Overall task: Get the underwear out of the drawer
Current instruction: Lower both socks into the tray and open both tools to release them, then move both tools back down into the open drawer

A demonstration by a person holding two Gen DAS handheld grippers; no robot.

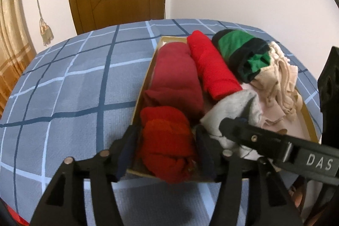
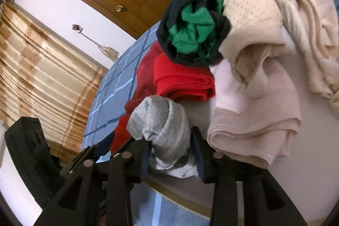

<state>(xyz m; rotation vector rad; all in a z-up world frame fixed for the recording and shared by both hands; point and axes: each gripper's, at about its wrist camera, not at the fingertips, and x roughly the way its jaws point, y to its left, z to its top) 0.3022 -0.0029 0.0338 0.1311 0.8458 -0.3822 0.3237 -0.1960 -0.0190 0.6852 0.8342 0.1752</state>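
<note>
Drawer (image 1: 148,75) on bed (image 1: 70,86). Left claw (image 1: 167,149) spread around red bundle (image 1: 167,141); right claw (image 2: 171,151) clamped on grey underwear (image 2: 163,120).

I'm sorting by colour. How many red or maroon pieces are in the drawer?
3: an orange-red bundle at the near end between the left tool's fingers, a maroon roll behind it, and a bright red roll beside that. More may lie underneath.

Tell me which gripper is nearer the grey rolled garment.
Right. The right gripper has its fingers on either side of the grey rolled garment. The left gripper sits beside it, straddling the orange-red bundle in the drawer.
</note>
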